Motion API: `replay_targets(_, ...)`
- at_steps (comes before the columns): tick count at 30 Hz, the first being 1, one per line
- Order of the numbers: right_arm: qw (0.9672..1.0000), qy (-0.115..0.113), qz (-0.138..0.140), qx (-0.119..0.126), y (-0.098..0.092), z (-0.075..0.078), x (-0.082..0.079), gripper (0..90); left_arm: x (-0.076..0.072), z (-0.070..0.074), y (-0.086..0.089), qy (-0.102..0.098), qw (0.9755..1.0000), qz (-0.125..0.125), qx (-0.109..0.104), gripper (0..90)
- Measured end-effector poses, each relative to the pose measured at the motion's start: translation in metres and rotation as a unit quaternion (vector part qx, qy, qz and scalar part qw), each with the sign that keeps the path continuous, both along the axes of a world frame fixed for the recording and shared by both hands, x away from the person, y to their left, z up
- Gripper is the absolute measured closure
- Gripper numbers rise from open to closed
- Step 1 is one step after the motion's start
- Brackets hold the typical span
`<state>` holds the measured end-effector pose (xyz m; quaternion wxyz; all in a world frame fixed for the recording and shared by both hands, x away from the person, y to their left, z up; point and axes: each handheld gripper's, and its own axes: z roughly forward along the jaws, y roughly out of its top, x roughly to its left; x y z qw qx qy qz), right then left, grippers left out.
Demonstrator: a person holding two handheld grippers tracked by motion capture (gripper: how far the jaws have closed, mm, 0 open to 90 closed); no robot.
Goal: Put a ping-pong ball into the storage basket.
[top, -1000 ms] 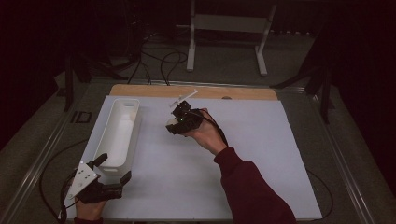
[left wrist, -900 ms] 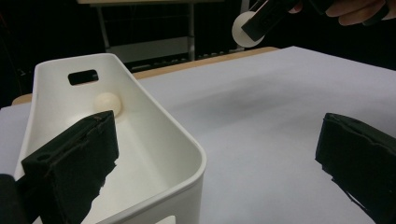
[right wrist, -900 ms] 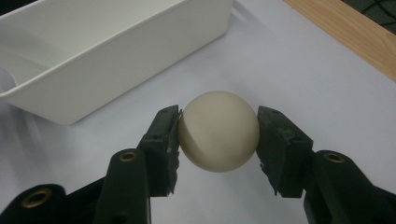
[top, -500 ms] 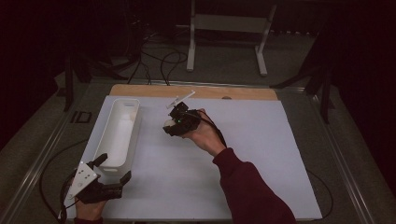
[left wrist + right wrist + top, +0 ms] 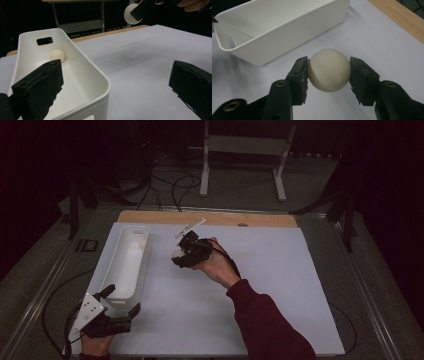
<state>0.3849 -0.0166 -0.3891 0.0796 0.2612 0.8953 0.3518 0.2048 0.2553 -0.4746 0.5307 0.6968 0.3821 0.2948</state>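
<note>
A cream-white ball [image 5: 329, 70], smooth, matte and evenly round, sits clamped between the two black jaws of the right claw [image 5: 329, 71] at the centre of the right gripper view, both pads pressing its sides. In the high view the right claw [image 5: 181, 255] holds the ball [image 5: 177, 253] just left of centre, above the white sheet [image 5: 260, 285] covering the table, with open sheet between it and the long white plastic bin [image 5: 127, 262] in the left part of the frame. In the left gripper view a second ball [image 5: 57, 55] of the same colour lies at the bin's [image 5: 82, 62] far end, below a slot handle.

The left claw [image 5: 120, 302] rests at the lower left of the high view, jaws spread wide with the bin's near end between them; whether a pad touches its wall cannot be told.

The sheet is bare across the centre and right of the frame. A wooden strip [image 5: 210, 218] of the table shows along the sheet's far edge. Beyond lie a dark floor, loose cables [image 5: 170, 185] and a white metal stand [image 5: 245, 155] at upper centre.
</note>
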Motion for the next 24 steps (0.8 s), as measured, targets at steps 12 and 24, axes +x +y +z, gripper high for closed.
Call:
replay_targets(12, 1.0, 0.0, 0.006, 0.003, 0.0019, 0.0023, -0.0015, 50.2, 0.0, 0.0, 0.0003, 0.001, 1.0, 0.001, 0.001, 0.0)
replay_targets(24, 0.9997, -0.002, 0.022, 0.011, 0.009, 0.006, -0.0052, 50.3, 0.0, 0.0001, 0.0004, 0.0, 1.0, 0.001, 0.0, 0.0)
